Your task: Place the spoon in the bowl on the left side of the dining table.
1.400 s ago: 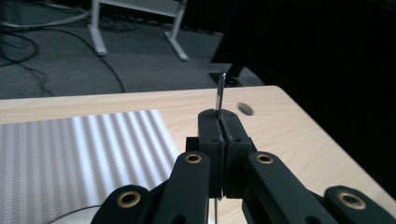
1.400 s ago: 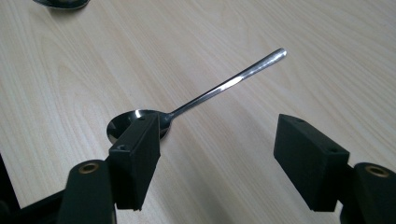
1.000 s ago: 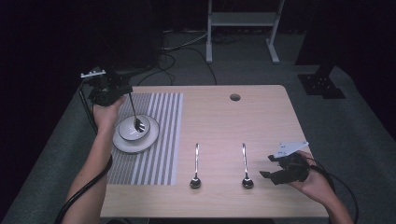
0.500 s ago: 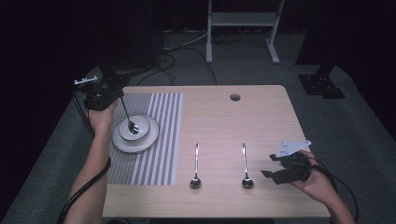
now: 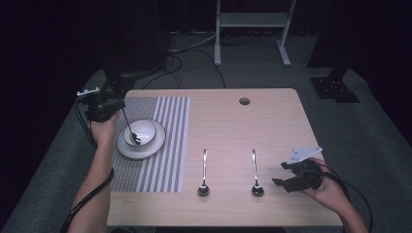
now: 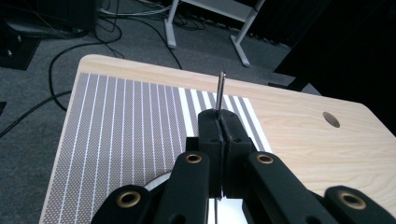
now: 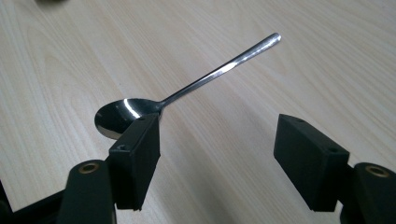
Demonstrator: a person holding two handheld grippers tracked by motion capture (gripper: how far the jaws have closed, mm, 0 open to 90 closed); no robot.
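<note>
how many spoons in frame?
3. One spoon held by the left gripper, bowl end in the white bowl; two on the bare table: middle spoon, right spoon.

Glossy polished metal spoon [image 7: 187, 91]; pale, smooth wood-grain table [image 5: 272, 131]; matt woven striped placemat [image 6: 126, 121]; glossy white ceramic bowl [image 5: 142, 130]; matt black plastic jaws.

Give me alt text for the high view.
The left gripper holds a spoon by its handle, bowl end down in a white bowl on a plate on a striped mat. Two more spoons lie on the wooden table near the open right gripper.
</note>
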